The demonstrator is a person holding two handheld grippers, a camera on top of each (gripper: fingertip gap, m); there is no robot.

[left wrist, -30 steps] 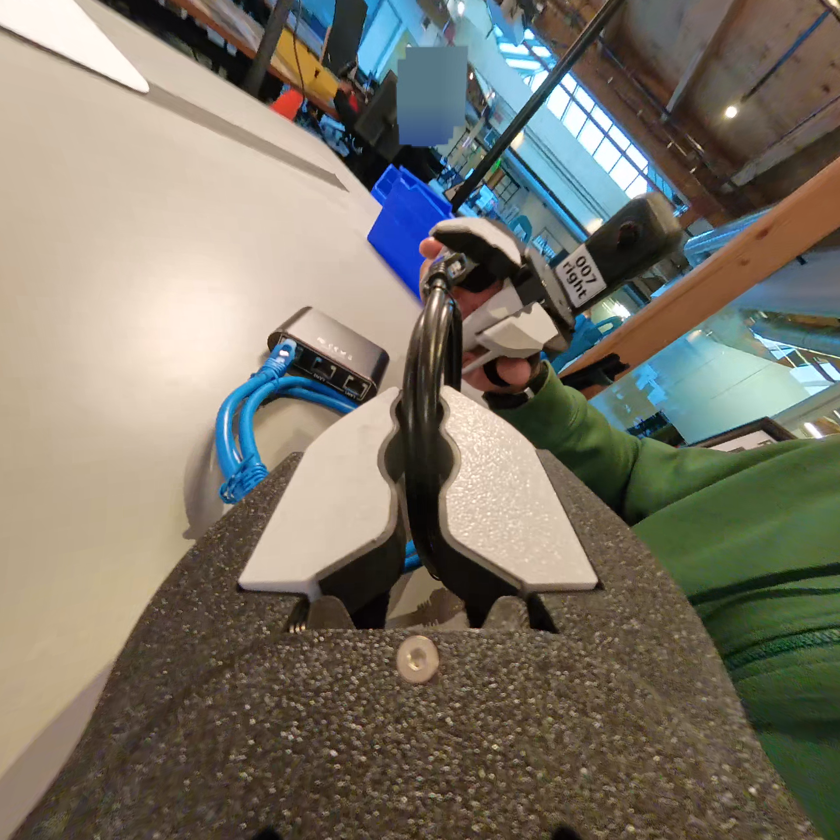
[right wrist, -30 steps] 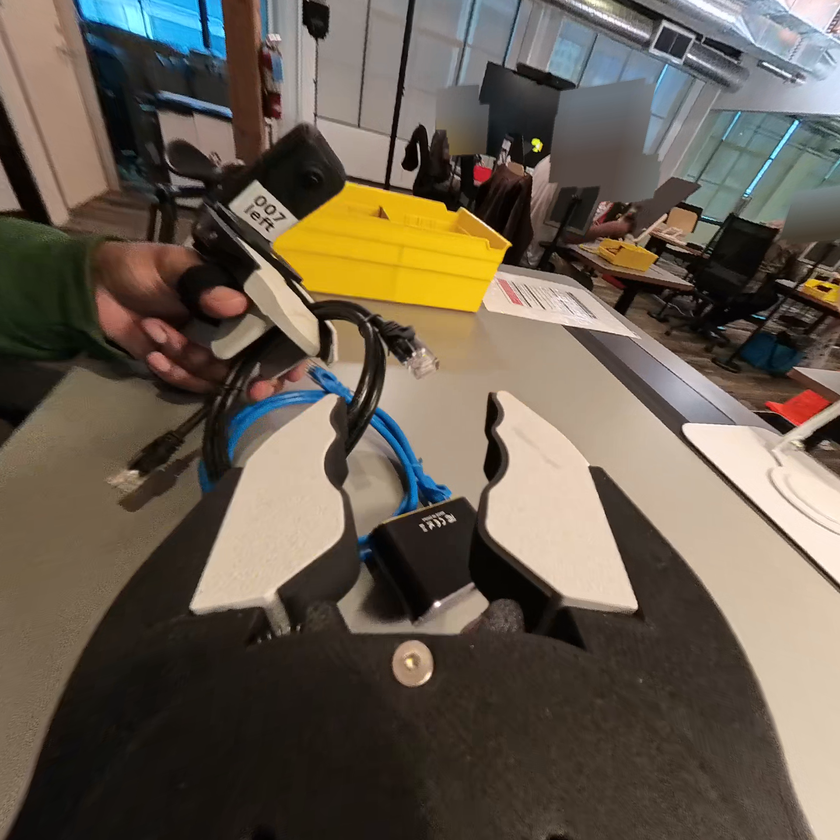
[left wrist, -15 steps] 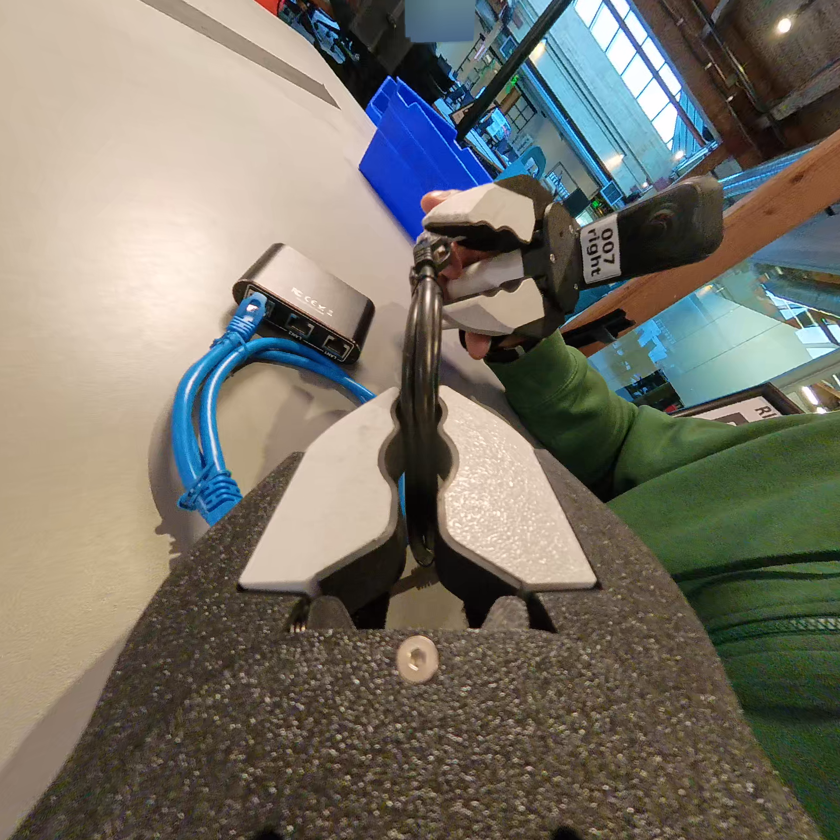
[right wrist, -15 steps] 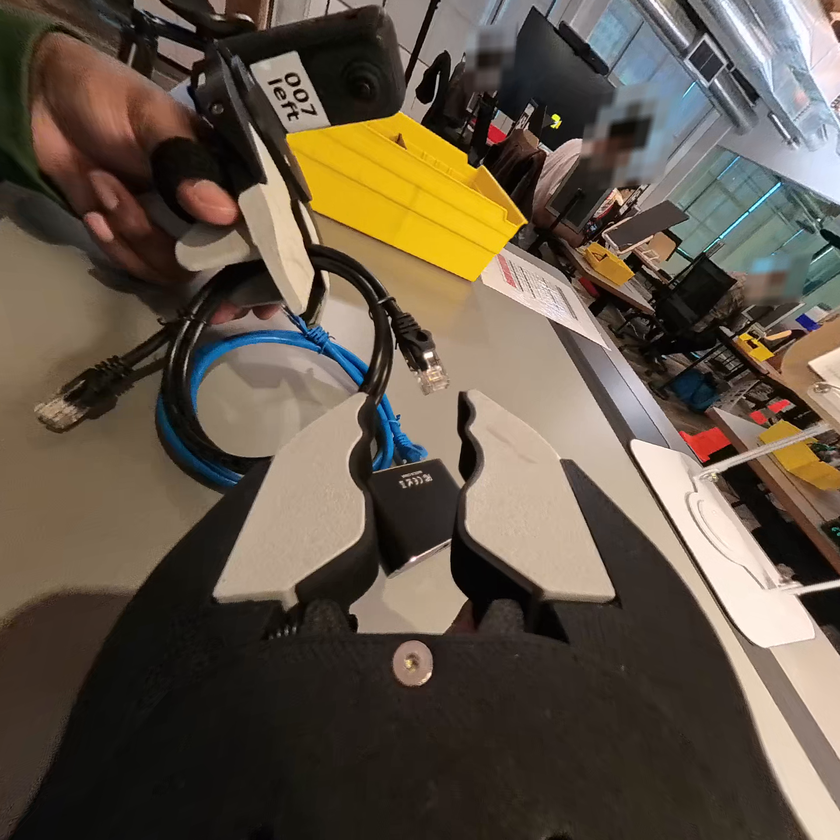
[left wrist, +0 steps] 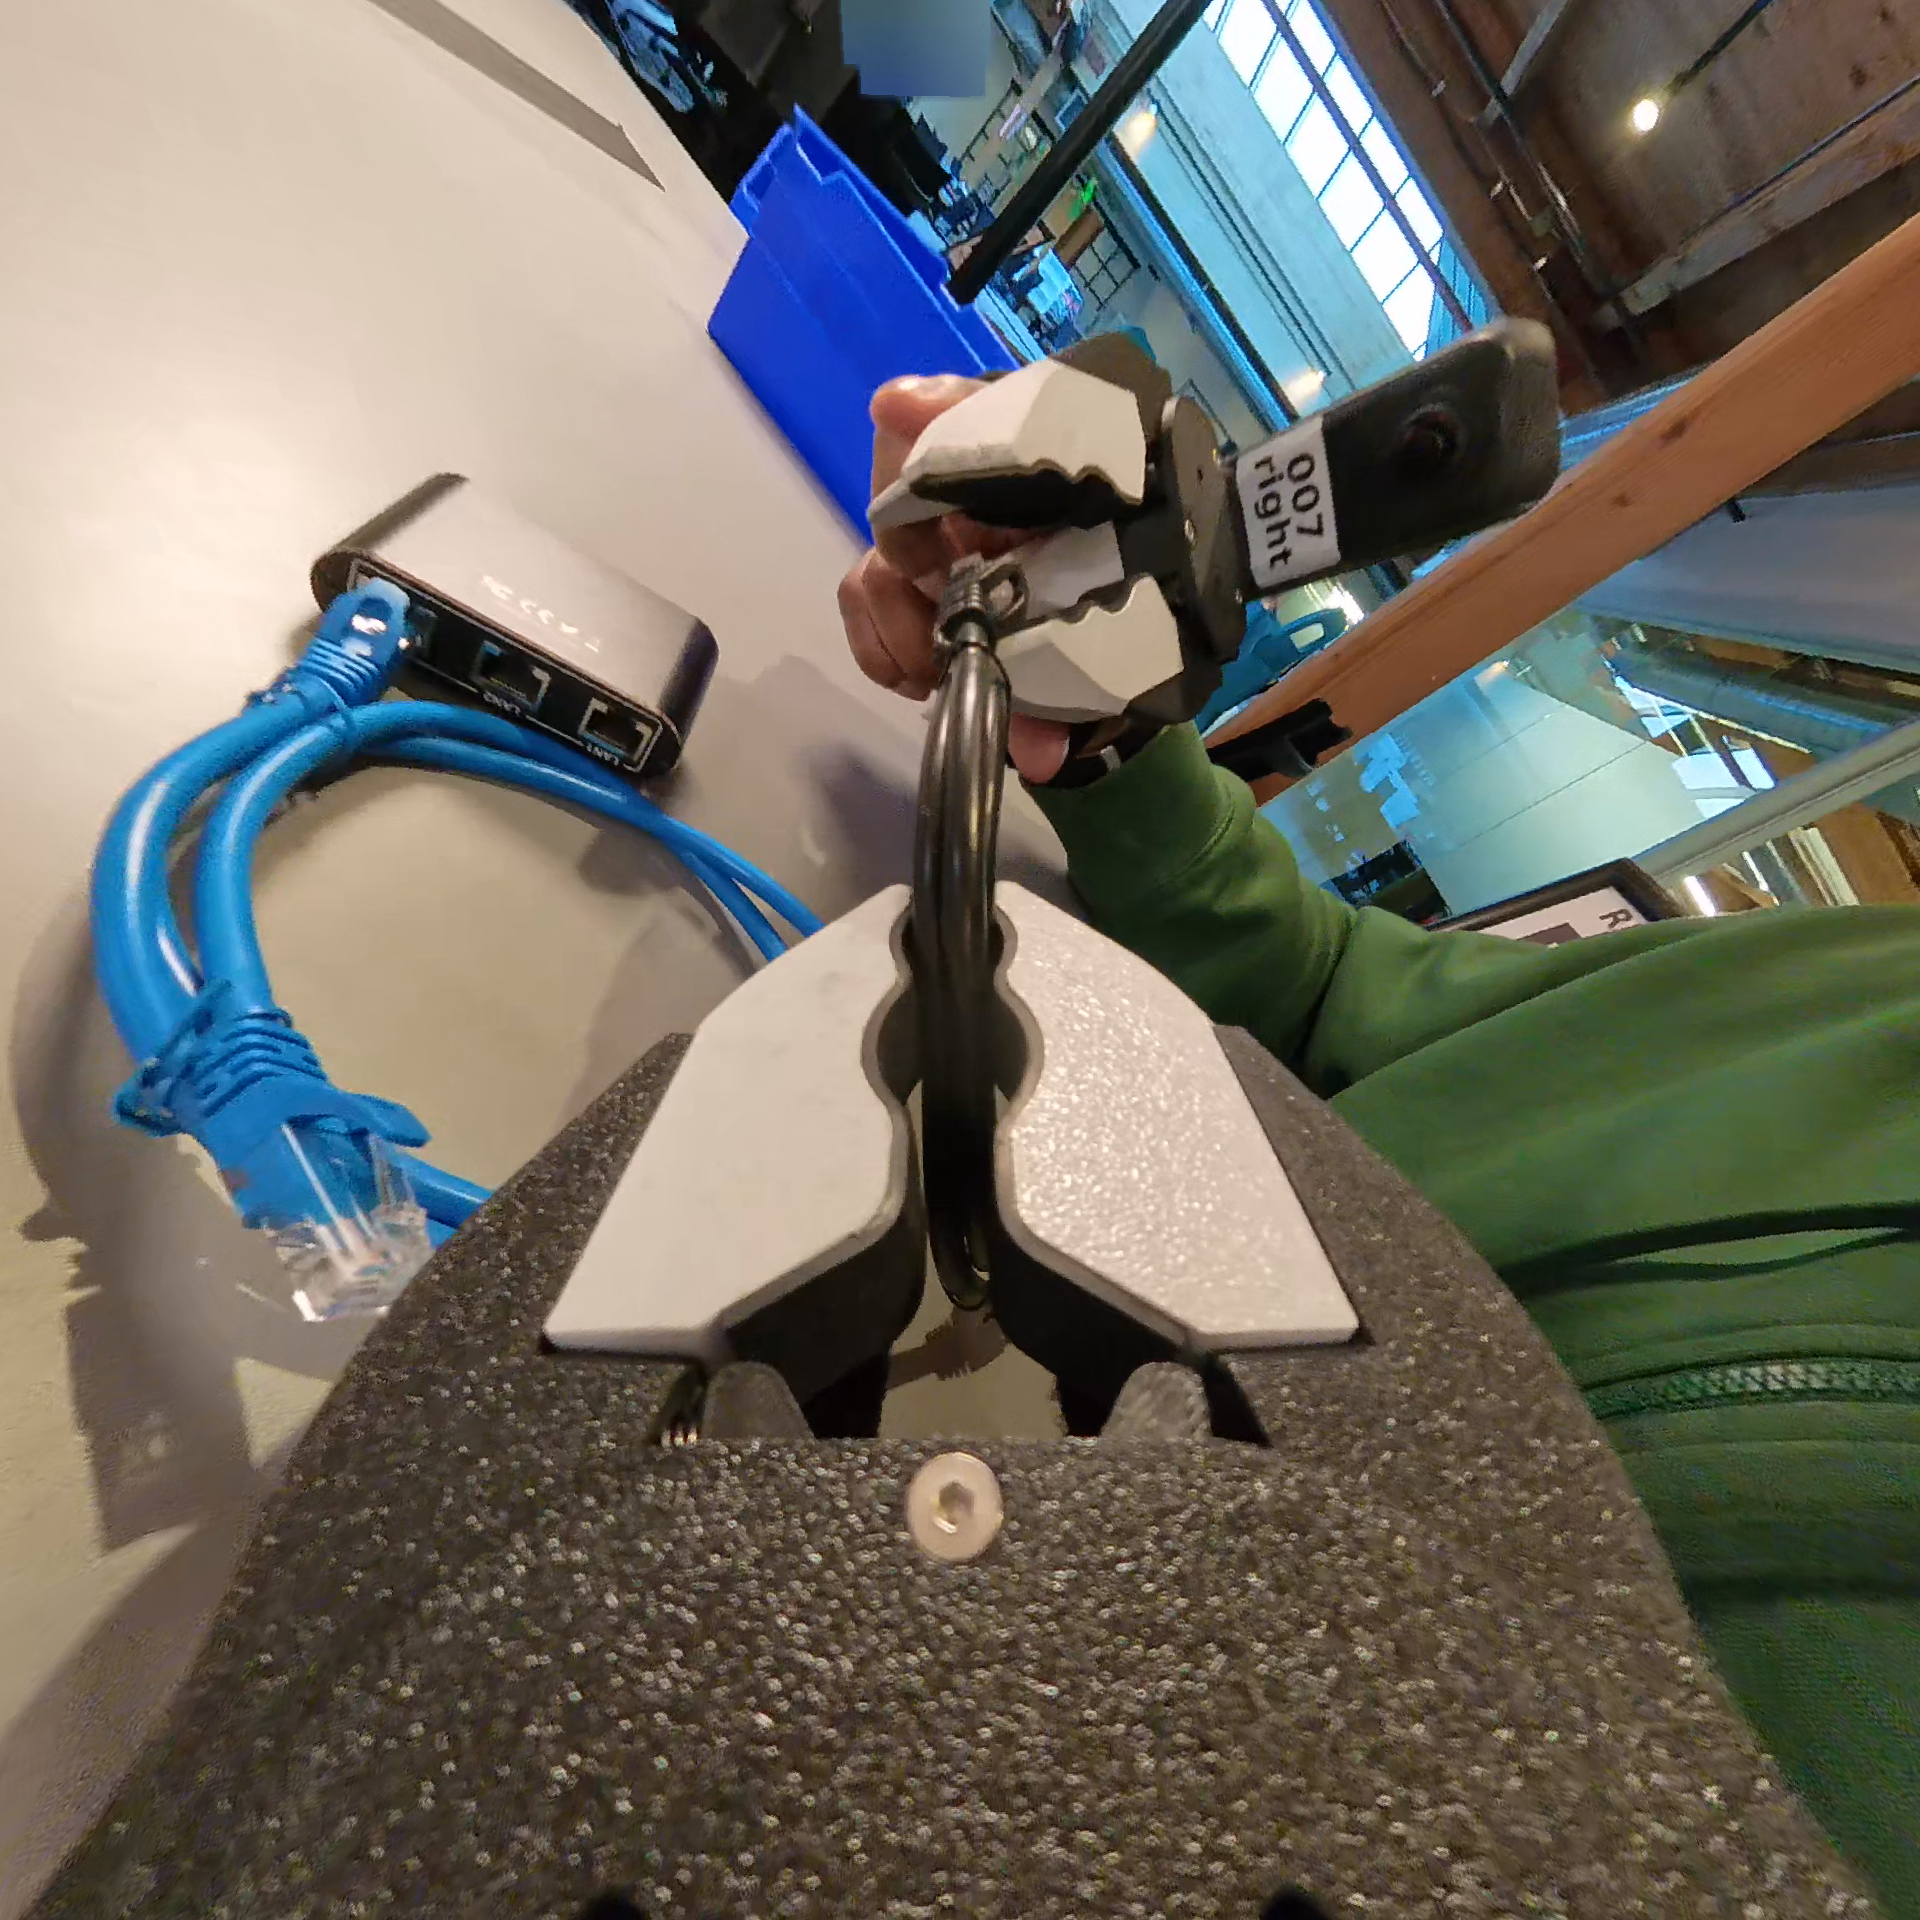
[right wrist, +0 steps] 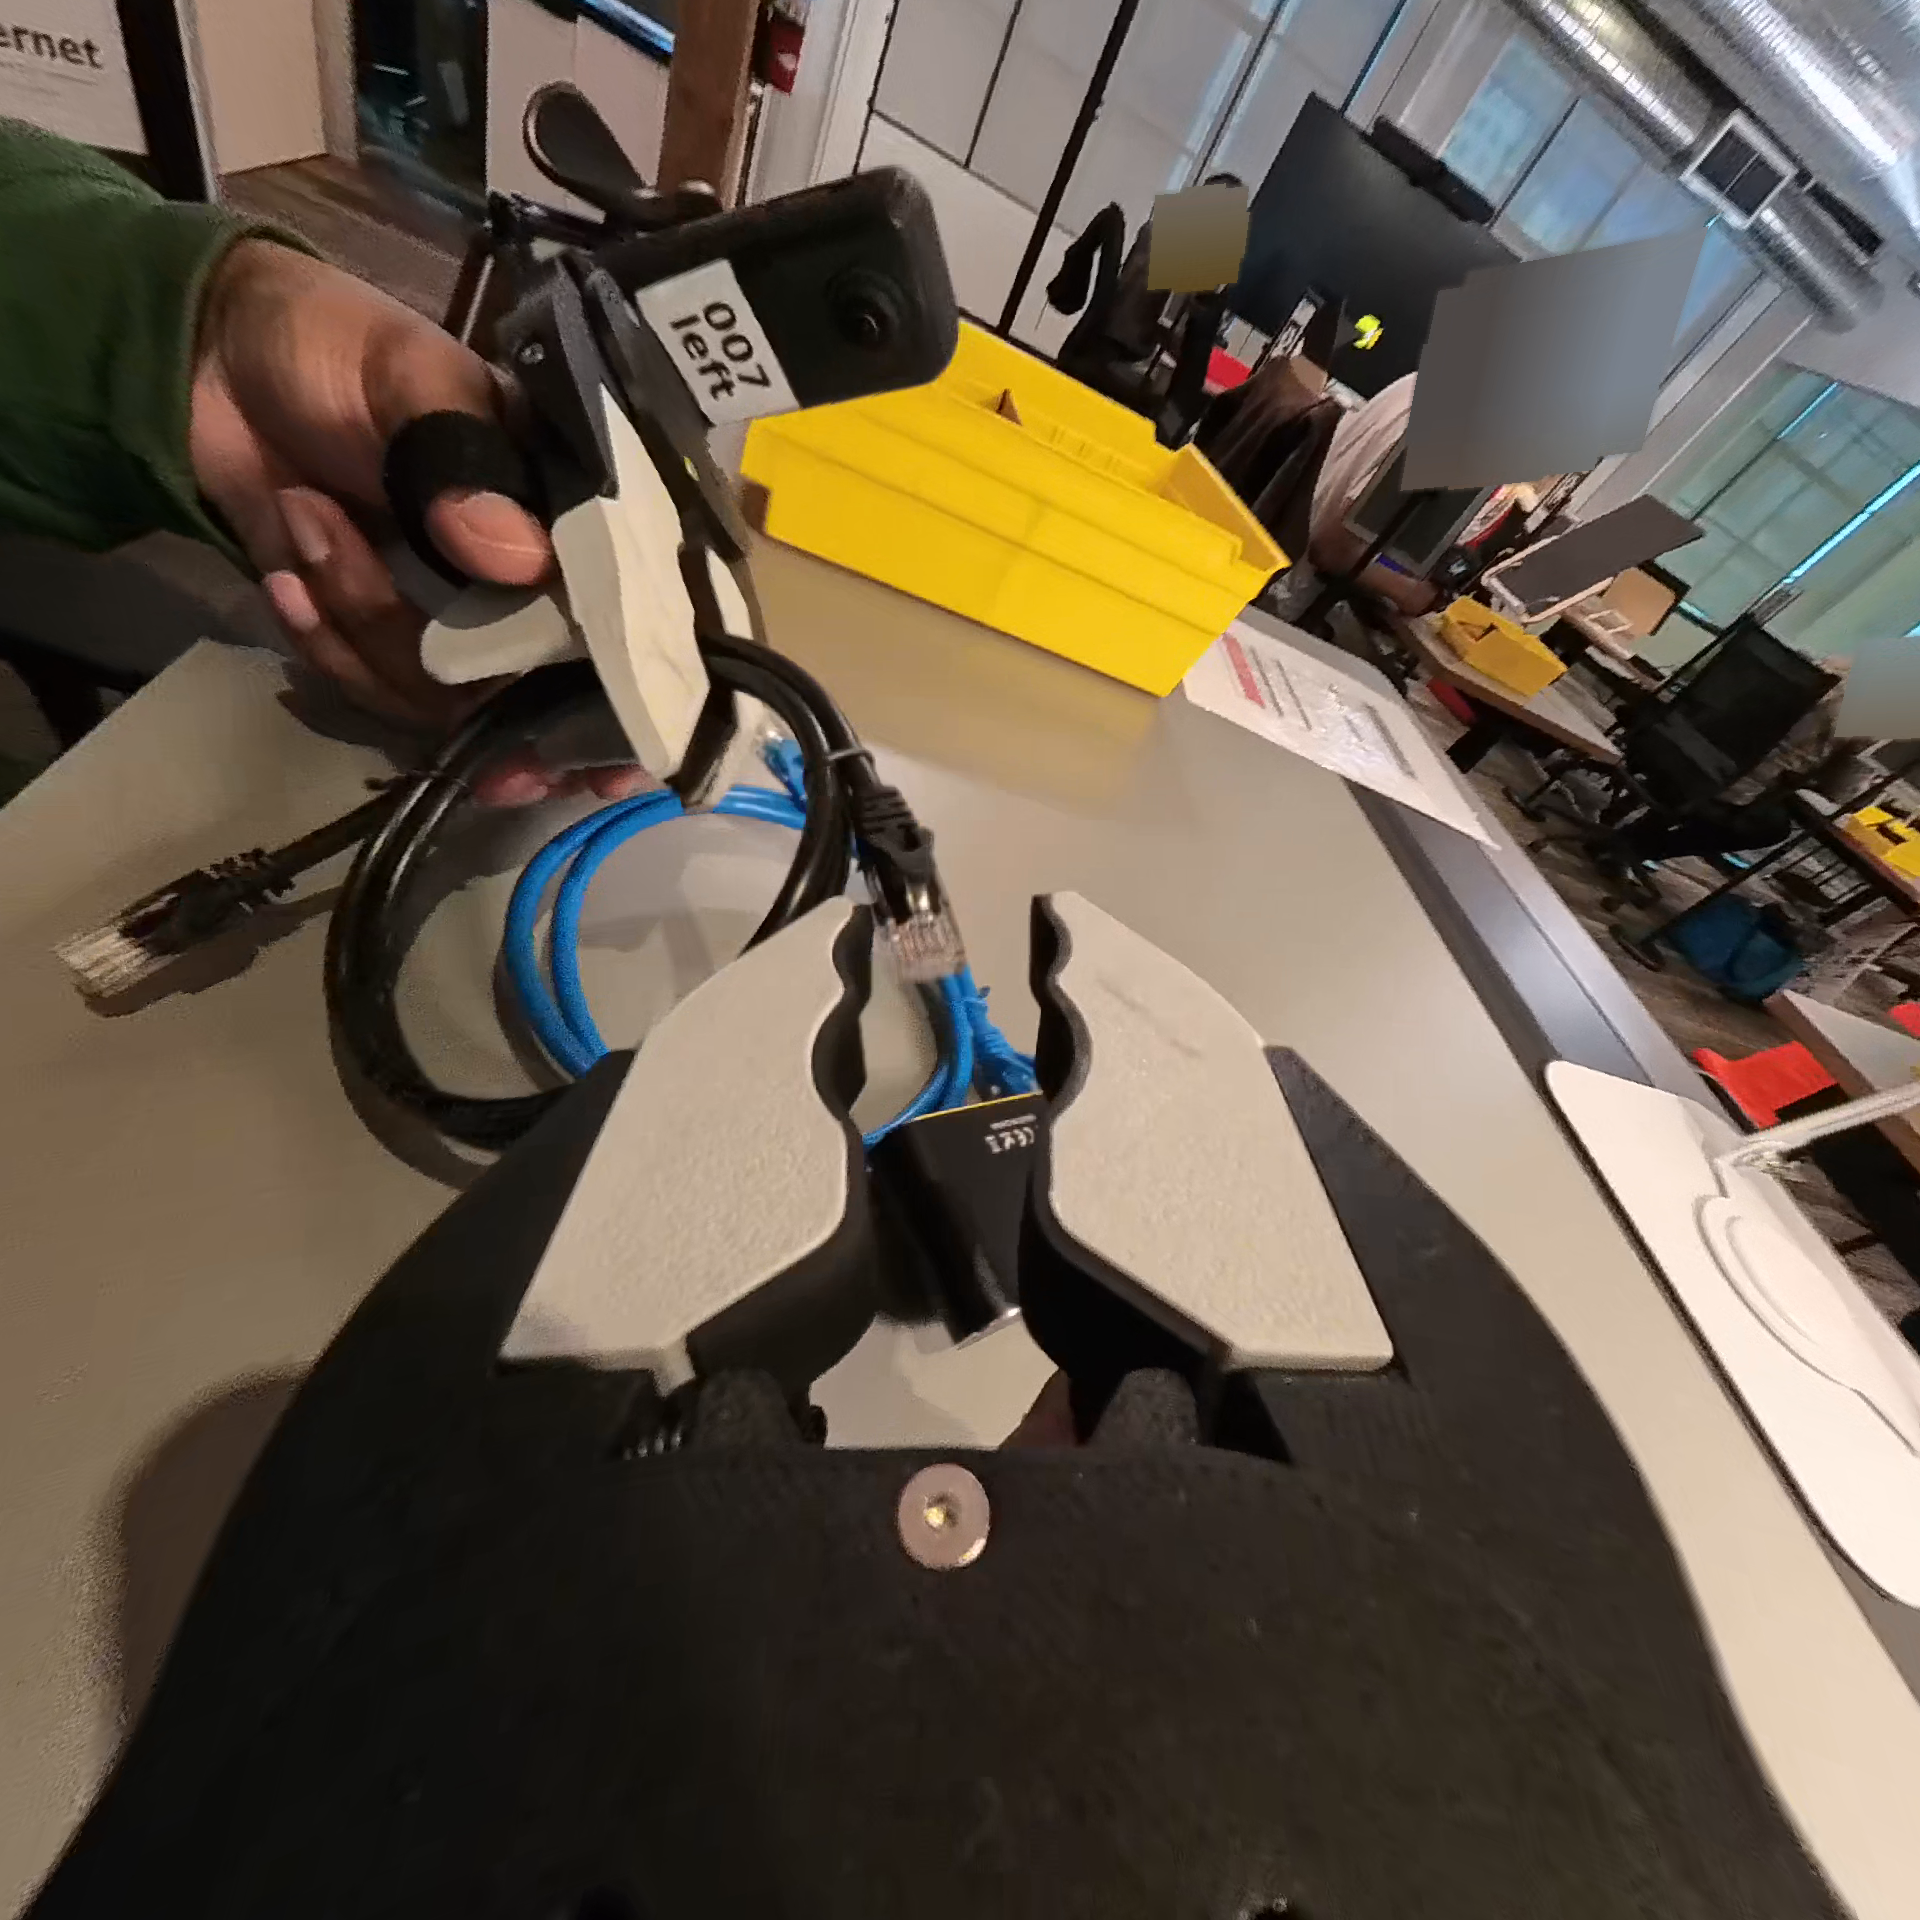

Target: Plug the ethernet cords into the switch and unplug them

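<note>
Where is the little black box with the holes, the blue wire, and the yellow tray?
switch (left wrist: 582,623): left wrist view, on its top face.
blue cord (left wrist: 145,935): left wrist view, on its looped bend.
yellow bin (right wrist: 997,520): right wrist view, on its near wall.

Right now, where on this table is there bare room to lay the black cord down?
Bare tabletop lies between the yellow bin, the paper sheet and the switch. It is crowded around the blue cord, where the black cord hangs from the left gripper.
</note>
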